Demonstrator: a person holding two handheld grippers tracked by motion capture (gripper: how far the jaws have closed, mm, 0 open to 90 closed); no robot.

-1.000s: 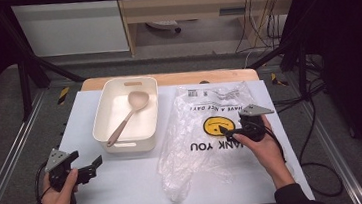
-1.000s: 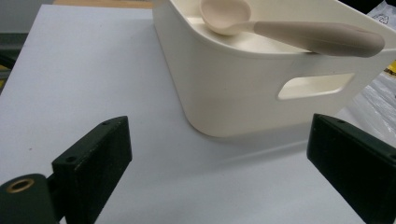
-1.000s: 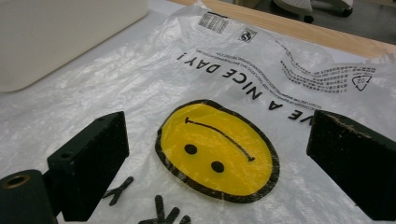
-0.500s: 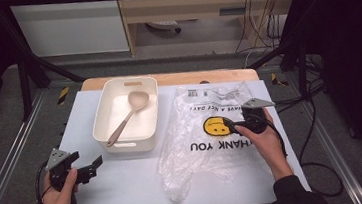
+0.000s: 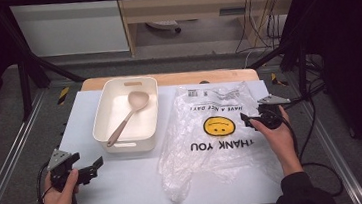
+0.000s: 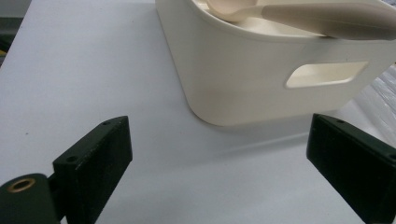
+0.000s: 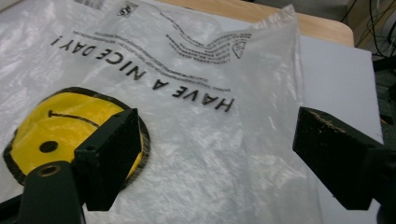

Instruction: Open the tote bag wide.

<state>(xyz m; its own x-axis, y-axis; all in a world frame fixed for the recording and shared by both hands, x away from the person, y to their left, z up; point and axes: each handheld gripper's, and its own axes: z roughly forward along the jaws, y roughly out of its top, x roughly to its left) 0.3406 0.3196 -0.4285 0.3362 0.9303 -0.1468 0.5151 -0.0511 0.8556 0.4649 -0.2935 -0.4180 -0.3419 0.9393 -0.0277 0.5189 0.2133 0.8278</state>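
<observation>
The high view shows the whole white table point(image 5: 127, 187): a clear plastic bag point(image 5: 212, 134) lies flat on its right half, and a cream bin point(image 5: 127, 114) with a beige ladle point(image 5: 129, 112) inside stands to the left of the bag, just beside it. The right gripper view adds what the high view cannot give: the small print lines and a triangle mark near the top edge of the bag point(image 7: 196, 93), too small to read, and the wooden table edge point(image 7: 280, 18) behind. The left gripper view shows the side wall of the bin point(image 6: 261, 74) with its cut-out handle, and the ladle point(image 6: 299, 16) resting across the rim.

The right gripper point(image 5: 258, 118) is held low over the right edge of the bag, pointing left toward the yellow smiley face point(image 5: 220, 125). Its jaws have just been closing a little, but they stand wide, above the bag and not pressing on it. The left gripper point(image 5: 87, 170) is held near the front left corner of the table, pointing at the bin, jaws wide and empty.

On the bag I can read "HAVE A NICE DAY!" and "THANK YOU".
</observation>
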